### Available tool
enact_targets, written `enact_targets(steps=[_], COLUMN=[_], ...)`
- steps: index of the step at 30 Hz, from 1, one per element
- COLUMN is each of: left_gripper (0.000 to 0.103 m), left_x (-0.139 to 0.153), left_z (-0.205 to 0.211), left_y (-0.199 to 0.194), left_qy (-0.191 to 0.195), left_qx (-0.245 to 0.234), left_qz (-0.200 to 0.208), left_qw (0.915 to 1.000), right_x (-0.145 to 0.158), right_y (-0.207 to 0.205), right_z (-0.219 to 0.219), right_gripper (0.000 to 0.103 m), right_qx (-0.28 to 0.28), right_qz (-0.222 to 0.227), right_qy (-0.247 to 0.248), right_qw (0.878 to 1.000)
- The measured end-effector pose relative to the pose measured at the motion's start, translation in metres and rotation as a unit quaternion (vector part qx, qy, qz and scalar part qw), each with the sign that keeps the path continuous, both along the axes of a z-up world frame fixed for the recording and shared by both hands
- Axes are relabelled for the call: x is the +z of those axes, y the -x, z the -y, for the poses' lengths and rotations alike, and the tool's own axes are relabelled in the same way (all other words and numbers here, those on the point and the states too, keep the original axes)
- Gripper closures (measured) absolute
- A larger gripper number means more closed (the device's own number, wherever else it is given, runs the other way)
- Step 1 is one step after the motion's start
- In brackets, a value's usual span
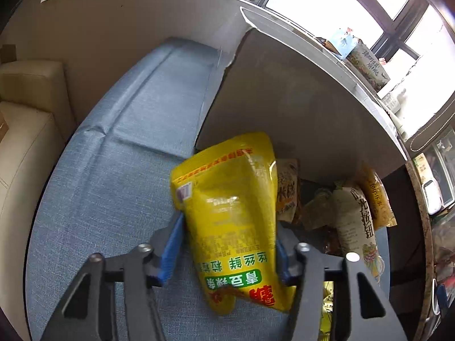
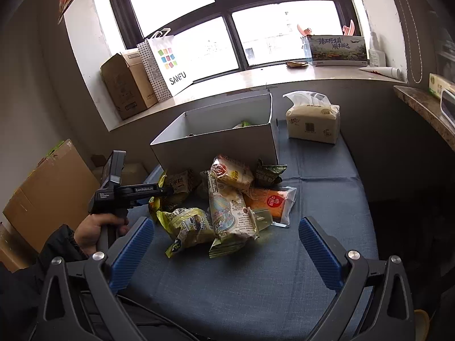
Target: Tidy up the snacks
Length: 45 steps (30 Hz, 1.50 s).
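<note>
My left gripper (image 1: 227, 251) is shut on a yellow snack bag (image 1: 230, 216) and holds it above the blue tablecloth, close to the grey side of the white box (image 1: 284, 105). In the right wrist view the left gripper (image 2: 167, 191) sits at the left of a pile of snack packets (image 2: 227, 204) in front of the white box (image 2: 216, 145), which holds a few snacks. My right gripper (image 2: 226, 244) is open and empty, just short of the pile. An orange packet (image 2: 273, 201) lies at the pile's right.
A tissue pack (image 2: 312, 122) stands right of the box on the blue cloth (image 2: 256, 284). The windowsill holds a cardboard box (image 2: 125, 85), a white paper bag (image 2: 167, 62) and a printed carton (image 2: 335, 49). A stone counter (image 2: 426, 110) is at the right. Cardboard boxes (image 2: 48, 190) stand left.
</note>
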State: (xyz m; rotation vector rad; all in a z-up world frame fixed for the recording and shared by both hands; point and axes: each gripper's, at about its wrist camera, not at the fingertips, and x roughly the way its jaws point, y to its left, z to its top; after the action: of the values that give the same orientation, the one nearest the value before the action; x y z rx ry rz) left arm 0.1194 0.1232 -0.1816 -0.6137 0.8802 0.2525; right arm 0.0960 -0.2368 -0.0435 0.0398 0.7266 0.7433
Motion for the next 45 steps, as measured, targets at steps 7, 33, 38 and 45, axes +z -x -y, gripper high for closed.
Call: enact_targets(steps=[7,33,38,45], left_gripper=[0.08,0.08,0.08,0.089], left_x=[0.022,0.123,0.119,0.119], left_z=[-0.009,0.027,0.027,0.032], left_y=[0.04,0.092,0.089,0.087], left_qy=[0.002,-0.044,-0.044,-0.049], left_qx=[-0.029,-0.109,-0.113,-0.12], left_qz=[0.049,0.186,0.181,0.18], left_qw=[0.9984,0.9755,0.976,0.975], right_x=[-0.006,-0.097,-0.119,-0.112], right_y=[-0.004,-0.179,-0.191,-0.183], right_z=[-0.004,-0.109,-0.115,-0.114], right_gripper=[0.0,0.0,0.0,0.023], right_qx=[-0.001,0.0,-0.012,-0.006], right_qz=[-0.012,-0.241,-0.284,-0.254], right_qy=[-0.001,-0.053,-0.056,-0.044], right_qw=[1.0,0.969,0.957,0.966])
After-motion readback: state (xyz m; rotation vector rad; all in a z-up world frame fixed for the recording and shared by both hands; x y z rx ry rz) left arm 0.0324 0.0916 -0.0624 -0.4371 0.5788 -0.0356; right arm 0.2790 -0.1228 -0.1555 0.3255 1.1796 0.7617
